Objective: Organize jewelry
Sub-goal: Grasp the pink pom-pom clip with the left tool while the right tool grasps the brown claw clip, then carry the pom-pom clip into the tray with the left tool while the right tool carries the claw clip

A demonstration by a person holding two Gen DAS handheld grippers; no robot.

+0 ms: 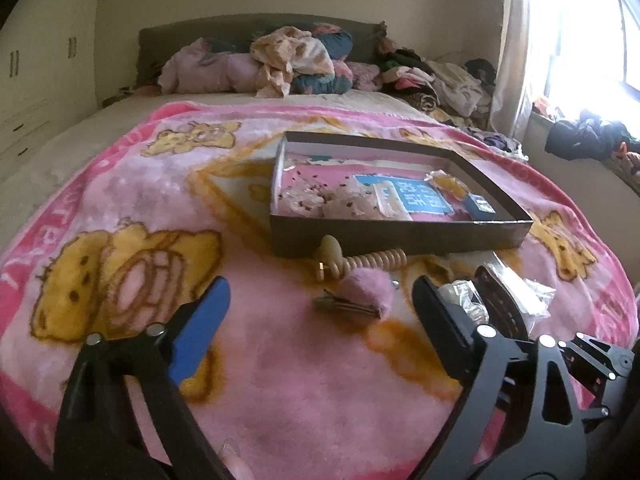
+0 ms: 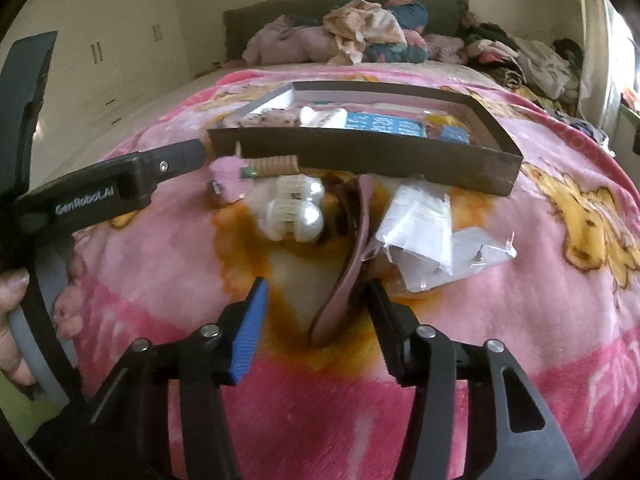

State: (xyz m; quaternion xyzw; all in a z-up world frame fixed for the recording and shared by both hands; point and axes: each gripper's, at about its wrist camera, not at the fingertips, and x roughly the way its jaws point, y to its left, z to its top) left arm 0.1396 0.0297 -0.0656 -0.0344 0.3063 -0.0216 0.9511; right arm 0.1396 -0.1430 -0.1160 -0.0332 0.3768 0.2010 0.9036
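Note:
A shallow dark box (image 1: 400, 236) (image 2: 360, 156) lies on the pink blanket and holds packets, a blue card and a small blue box. Loose pieces lie in front of it: a fuzzy pink hair clip (image 1: 366, 290) (image 2: 228, 178), a beige spiral hair tie (image 1: 376, 260) (image 2: 278, 166), a pearl claw clip (image 2: 294, 212), a mauve curved hair band (image 2: 348, 276) and clear plastic bags (image 2: 428, 232). My left gripper (image 1: 322, 292) is open, its fingers either side of the pink clip. My right gripper (image 2: 318, 294) is open around the near end of the mauve band.
The pink cartoon blanket (image 1: 280, 380) covers a bed. Piled clothes and pillows (image 1: 296, 60) lie at the headboard. More clothes (image 1: 440, 80) are heaped at the far right by the window. White wardrobes (image 1: 36, 80) stand on the left. The left gripper's body (image 2: 100, 196) crosses the right wrist view.

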